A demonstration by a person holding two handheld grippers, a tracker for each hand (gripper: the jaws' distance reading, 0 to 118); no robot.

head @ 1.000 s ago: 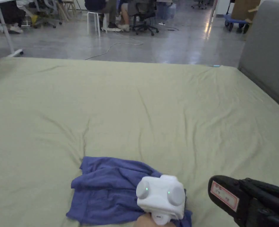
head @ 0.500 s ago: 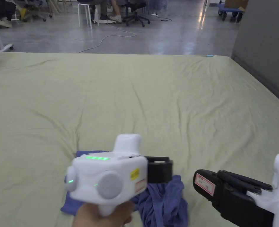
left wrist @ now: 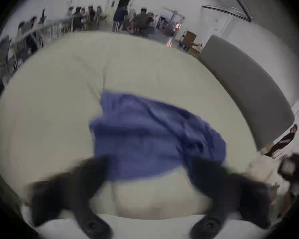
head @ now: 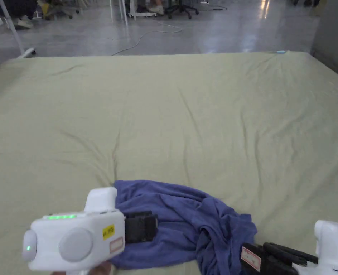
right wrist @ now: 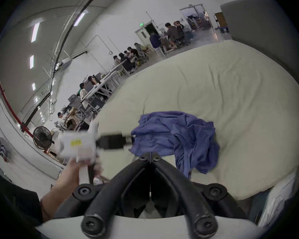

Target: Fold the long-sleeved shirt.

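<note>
1. Since the picture of half a second ago, your left gripper point(head: 140, 227) has come off to the shirt's left side, so the shirt point(head: 186, 222) that was largely behind it now shows as one crumpled blue heap. It is more strung out toward its right than it was a second ago.
2. I judge from this that you are at the start: no fold is made, and the heap must be spread flat first.
3. The shirt lies on the bed point(head: 200, 114), near its front edge and well apart from its far edge.
4. In the left gripper view your left jaws stand wide apart, with the shirt's near hem between them and nothing pinched, though that view is blurred.
5. Your right gripper point(right wrist: 150, 158) hangs just off the shirt's right end, jaws closed tip to tip on nothing.
6. Count: one shirt, one bed, two grippers. Past the bed's far edge sit several people point(right wrist: 128, 56) at tables, too small to number exactly.
</note>
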